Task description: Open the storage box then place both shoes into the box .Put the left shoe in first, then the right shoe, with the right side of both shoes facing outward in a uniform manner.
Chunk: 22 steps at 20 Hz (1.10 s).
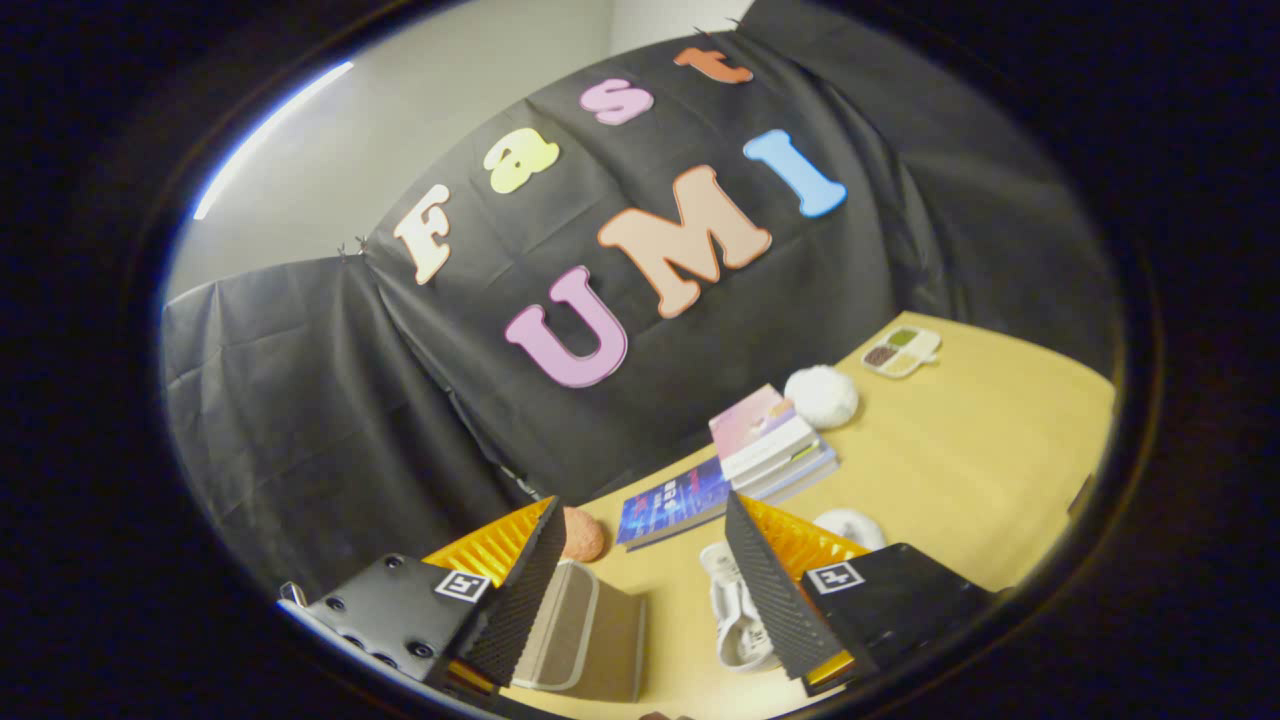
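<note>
My gripper (640, 575) is open, with nothing between its two black ribbed fingers (520, 590). It hangs tilted above the yellow table (960, 470). The beige storage box (590, 640) lies low between the fingers, close to the left one, partly hidden by it. A white shoe (735, 610) rests on the table beside the right finger, its laces showing. Another white shoe (855, 525) peeks out just beyond the right finger, mostly hidden behind it.
A blue book (670, 505) lies flat ahead of the fingers, next to a stack of books (770, 440). A white fluffy ball (822, 395) sits beyond them. A small divided tray (902, 350) rests farther off. A reddish round object (582, 535) sits by the left finger.
</note>
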Tool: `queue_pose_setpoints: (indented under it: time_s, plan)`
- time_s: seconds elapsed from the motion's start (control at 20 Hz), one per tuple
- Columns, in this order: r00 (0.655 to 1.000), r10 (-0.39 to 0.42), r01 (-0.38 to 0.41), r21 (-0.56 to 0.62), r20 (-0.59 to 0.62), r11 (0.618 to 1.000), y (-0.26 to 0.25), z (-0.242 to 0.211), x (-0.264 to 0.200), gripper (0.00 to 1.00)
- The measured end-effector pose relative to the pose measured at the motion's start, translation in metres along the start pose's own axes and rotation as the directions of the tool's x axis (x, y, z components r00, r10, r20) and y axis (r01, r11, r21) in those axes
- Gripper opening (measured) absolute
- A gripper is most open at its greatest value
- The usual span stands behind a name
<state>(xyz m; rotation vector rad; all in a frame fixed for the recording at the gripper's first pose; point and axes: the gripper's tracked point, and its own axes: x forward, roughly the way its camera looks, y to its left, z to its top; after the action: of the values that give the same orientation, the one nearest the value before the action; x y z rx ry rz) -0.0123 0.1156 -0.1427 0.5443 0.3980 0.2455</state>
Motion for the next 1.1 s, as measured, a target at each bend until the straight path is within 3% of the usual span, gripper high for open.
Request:
queue_pose_setpoints:
  time_s: [0.3, 0.5, 0.85, 1.1]
  plan:
    - [0.973, 0.065, 0.003, 0.292, -0.223, 0.957, 0.010, -0.099, 0.009, 0.98]
    - [0.934, 0.125, 0.037, 0.439, -0.335, 0.898, 0.020, -0.158, 0.015, 0.98]
    - [0.877, 0.225, 0.076, 0.584, -0.425, 0.808, 0.035, -0.218, 0.024, 0.99]
    - [0.840, 0.255, 0.123, 0.625, -0.479, 0.771, 0.039, -0.253, 0.035, 0.99]
